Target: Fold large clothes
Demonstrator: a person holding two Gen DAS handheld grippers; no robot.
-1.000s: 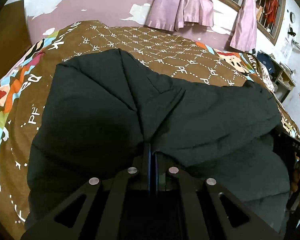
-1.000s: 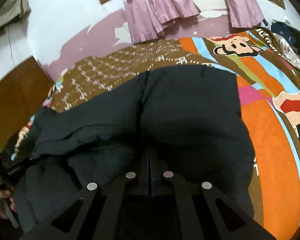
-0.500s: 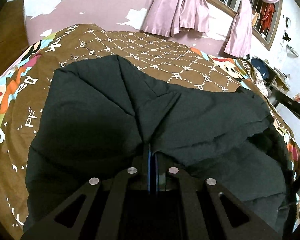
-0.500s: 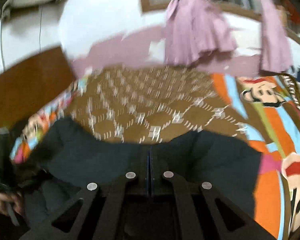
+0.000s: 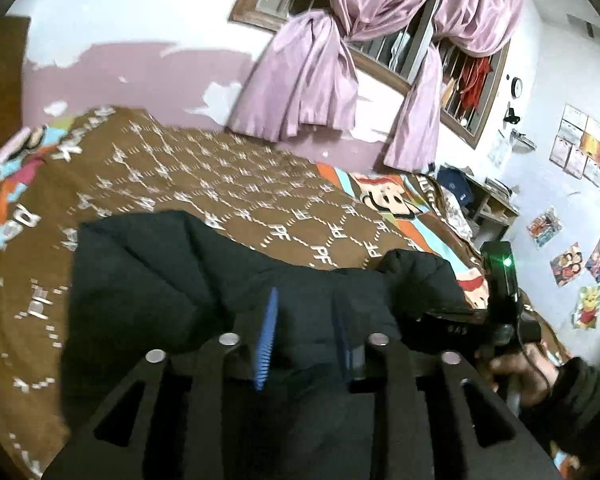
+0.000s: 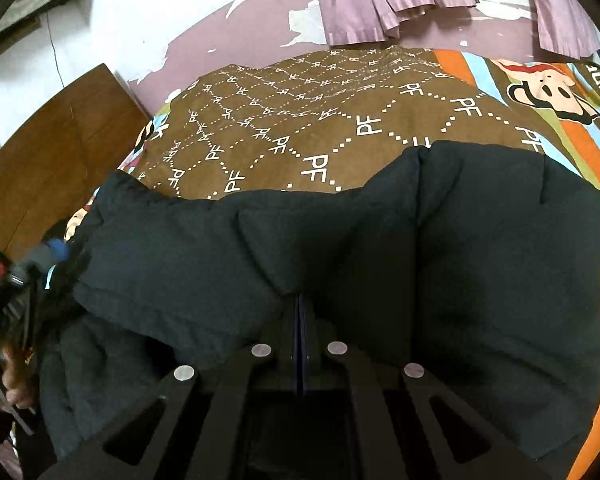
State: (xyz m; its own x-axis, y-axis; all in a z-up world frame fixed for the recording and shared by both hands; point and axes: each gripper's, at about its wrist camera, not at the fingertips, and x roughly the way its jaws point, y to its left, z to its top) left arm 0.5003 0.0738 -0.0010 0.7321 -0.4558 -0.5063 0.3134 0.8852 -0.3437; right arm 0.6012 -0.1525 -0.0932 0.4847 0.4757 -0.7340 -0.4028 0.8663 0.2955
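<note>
Black padded fabric of the jacket is lying folded across the near part of the bed, on the brown patterned bedspread. The right gripper is pointing steeply down at the jacket, and its jaws are pressing together on a pinched ridge of the black fabric, which is rising to a peak right at the tips. The left gripper is angling down more gently toward the jacket's near edge; its jaws have just been opening and are now standing apart, with the fabric lying loose below and between the blue pads and not being pressed.

In the left wrist view, the person's right hand, in a dark sleeve, is gripping the handle of the right gripper at the frame's right edge. In the right wrist view, the left hand is showing at the left edge, partly cut off.

Motion blur is softening the whole left wrist view. The jacket's near portion is hidden under both gripper bodies, and its sleeves cannot be told apart from its body. Pink curtains are hanging behind the bed.
</note>
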